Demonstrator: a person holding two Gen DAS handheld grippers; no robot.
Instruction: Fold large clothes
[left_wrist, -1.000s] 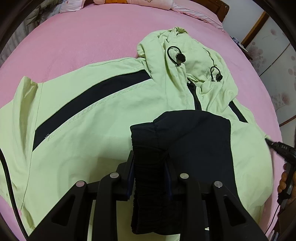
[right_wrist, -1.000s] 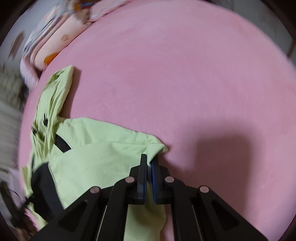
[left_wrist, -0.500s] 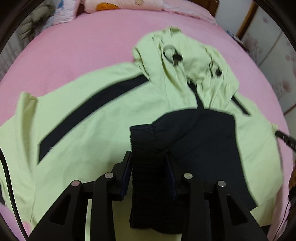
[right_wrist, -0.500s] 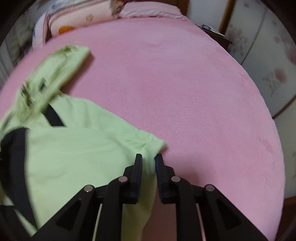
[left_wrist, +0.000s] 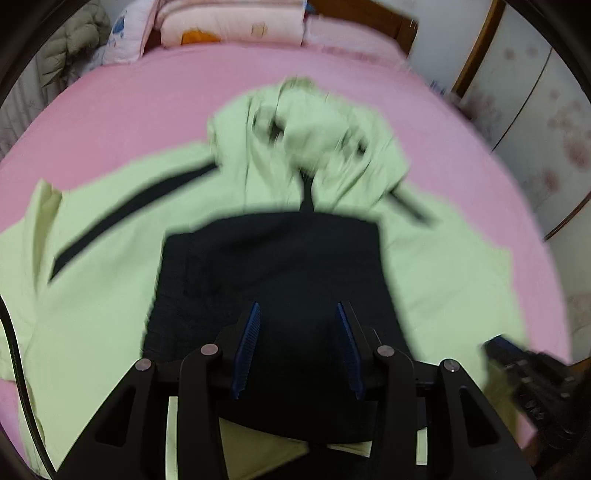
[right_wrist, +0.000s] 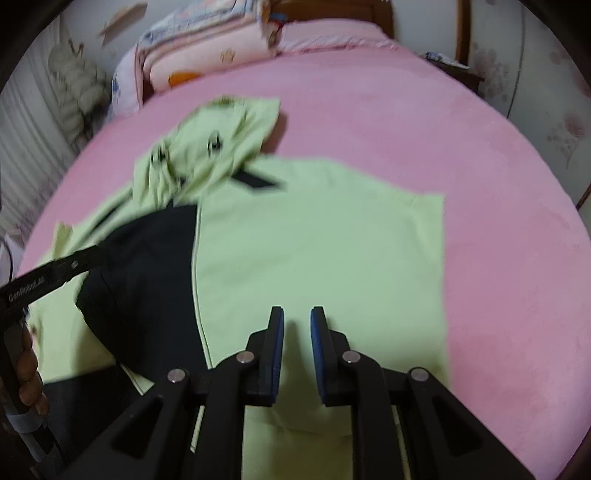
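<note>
Soft green jacket (right_wrist: 314, 251), fuzzy pink bedsheet (right_wrist: 424, 122).

Only readable text: white lettering on black side of left gripper (right_wrist: 51, 278), seen at left edge of right wrist view. Appears to read "GenRobot.ai", last letters blurred and uncertain. Printed lengthwise along arm of tool, just above hand (right_wrist: 27, 373) holding it. Nothing legible on jacket (right_wrist: 317, 251), on stacked bedding (left_wrist: 236, 24), or elsewhere in either view.

Pink bed (left_wrist: 118, 96) — pale-green jacket (left_wrist: 110, 295) spread flat, pillows (left_wrist: 229, 22) at head
</note>
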